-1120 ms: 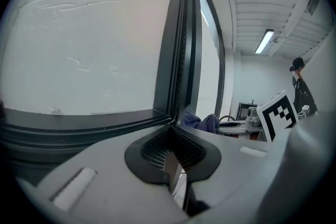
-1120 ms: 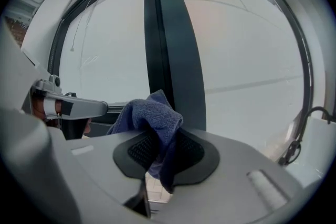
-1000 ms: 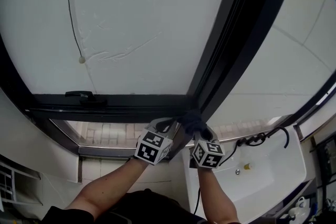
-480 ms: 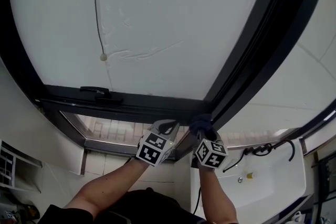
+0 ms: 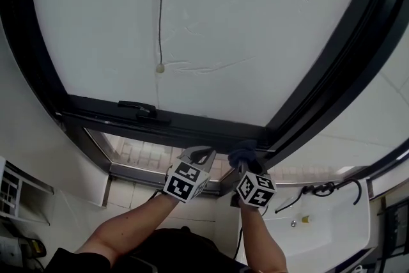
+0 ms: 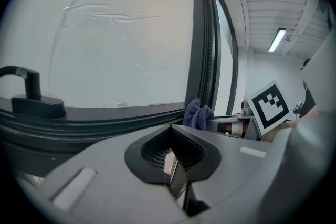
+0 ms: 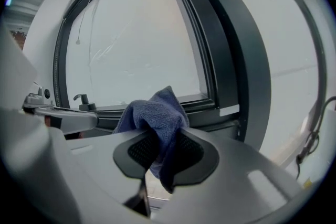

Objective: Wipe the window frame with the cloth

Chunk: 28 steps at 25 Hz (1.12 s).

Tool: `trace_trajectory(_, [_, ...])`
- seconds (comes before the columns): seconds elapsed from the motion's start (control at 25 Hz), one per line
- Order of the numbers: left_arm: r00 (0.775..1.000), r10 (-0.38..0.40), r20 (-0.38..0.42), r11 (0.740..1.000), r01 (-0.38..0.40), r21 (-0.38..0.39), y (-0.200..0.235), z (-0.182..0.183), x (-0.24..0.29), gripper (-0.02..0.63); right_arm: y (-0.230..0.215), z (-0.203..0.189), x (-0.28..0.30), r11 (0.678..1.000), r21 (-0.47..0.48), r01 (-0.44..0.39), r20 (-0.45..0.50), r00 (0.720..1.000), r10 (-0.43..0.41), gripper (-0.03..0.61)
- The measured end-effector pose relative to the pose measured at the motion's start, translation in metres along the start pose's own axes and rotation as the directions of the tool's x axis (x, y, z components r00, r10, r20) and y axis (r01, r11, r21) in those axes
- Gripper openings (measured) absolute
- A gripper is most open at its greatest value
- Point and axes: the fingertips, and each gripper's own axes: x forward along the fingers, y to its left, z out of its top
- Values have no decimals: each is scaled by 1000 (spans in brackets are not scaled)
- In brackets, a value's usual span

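The window frame is black, around frosted glass. My right gripper is shut on a dark blue cloth, which it presses at the frame's lower right corner, where the bottom rail meets the upright. In the right gripper view the cloth bunches up out of the jaws of my right gripper, in front of the bottom rail. My left gripper hovers just left of it, below the rail, shut with nothing in it. The left gripper view shows my left gripper, the cloth and the rail.
A black window handle sits on the bottom rail at the left. A thin pull cord with a knob hangs in front of the glass. A white basin with a black hose lies at the lower right. A tiled ledge runs under the window.
The head view has swung, so the window now sits further right and lower in it. Both grippers and the cloth stay at the frame's lower right corner.
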Motion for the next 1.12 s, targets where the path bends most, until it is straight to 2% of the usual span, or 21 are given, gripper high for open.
trace_trajectory(0.68, [995,97,9,995,-97,-18,78,-9,-90,-6,137,-17,25,987,-32,-157,-64,986,155,74])
trace_trajectory(1.12, [985,173,21,984,-172,-46,131,-20,-147,-6,207,-25,36,977,-45,-211,-91,974,206,74])
